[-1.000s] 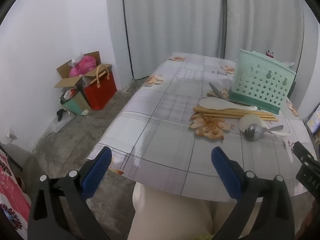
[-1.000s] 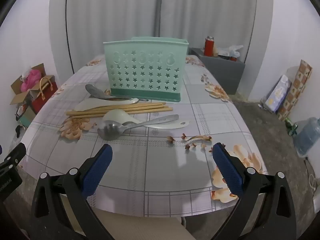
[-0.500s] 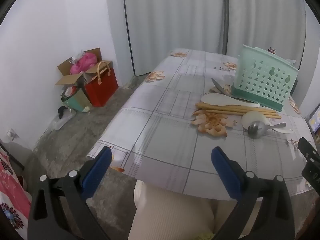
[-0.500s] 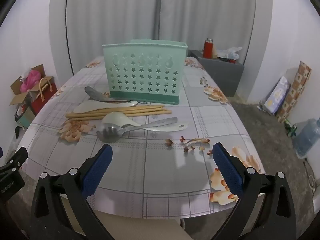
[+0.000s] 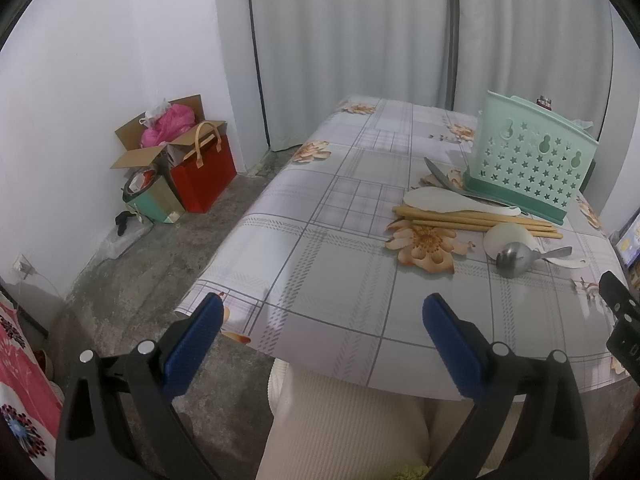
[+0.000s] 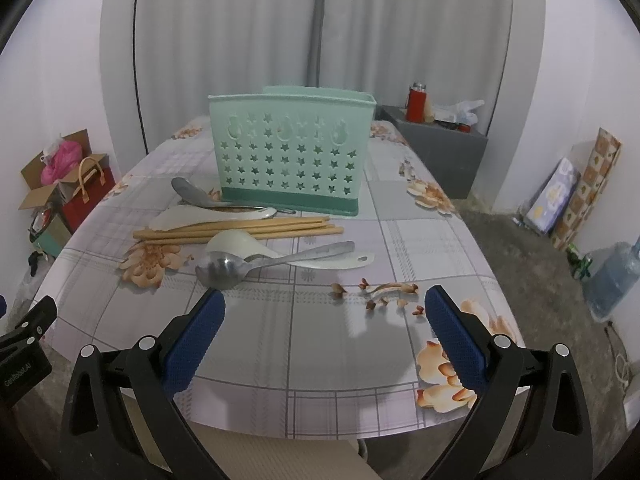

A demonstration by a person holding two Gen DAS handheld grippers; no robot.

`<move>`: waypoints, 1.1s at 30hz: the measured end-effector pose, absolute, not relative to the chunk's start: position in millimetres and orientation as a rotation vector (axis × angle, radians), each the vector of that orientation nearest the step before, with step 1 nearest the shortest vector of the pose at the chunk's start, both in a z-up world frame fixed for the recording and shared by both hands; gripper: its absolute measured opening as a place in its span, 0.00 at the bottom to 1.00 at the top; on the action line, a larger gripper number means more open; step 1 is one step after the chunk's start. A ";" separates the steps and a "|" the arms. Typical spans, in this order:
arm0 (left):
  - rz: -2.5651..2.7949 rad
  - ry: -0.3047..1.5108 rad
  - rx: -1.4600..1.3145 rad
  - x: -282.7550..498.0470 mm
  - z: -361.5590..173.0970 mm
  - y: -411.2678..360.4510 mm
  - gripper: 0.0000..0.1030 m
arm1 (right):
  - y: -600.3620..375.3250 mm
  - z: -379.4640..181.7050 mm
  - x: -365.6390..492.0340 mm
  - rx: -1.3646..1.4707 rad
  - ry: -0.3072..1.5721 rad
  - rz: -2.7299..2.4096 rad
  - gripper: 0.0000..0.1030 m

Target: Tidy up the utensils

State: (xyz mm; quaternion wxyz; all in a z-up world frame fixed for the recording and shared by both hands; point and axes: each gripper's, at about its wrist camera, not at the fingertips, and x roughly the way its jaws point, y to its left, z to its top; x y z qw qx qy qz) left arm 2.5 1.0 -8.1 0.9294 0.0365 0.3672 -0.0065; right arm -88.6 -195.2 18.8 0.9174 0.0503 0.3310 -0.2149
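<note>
A mint-green utensil holder with star holes stands upright on the table. In front of it lie wooden chopsticks, a white rice paddle, a white ladle, a steel spoon and another steel spoon by the holder's base. My right gripper hovers open over the table's near edge, a short way before the spoon. My left gripper is open at the table's near left corner, holding nothing.
The table carries a plaid cloth with flower prints. On the floor to the left sit a red bag and cardboard boxes. A grey cabinet with a red flask stands back right, a water jug far right. A person's cream-clad legs are below.
Both grippers have risen and drawn back slightly from the table; the utensils look a little farther off. Nothing on the table has moved, and both grippers stay open.
</note>
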 end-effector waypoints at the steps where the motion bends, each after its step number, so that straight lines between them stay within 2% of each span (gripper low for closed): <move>1: -0.013 0.752 0.075 2.6 -7.9 0.9 0.95 | -195.1 19.2 -88.5 0.103 0.679 -0.443 0.93; 33: -0.004 0.750 0.075 2.8 -2.4 4.9 0.95 | -194.1 20.2 -89.7 0.096 0.668 -0.443 0.93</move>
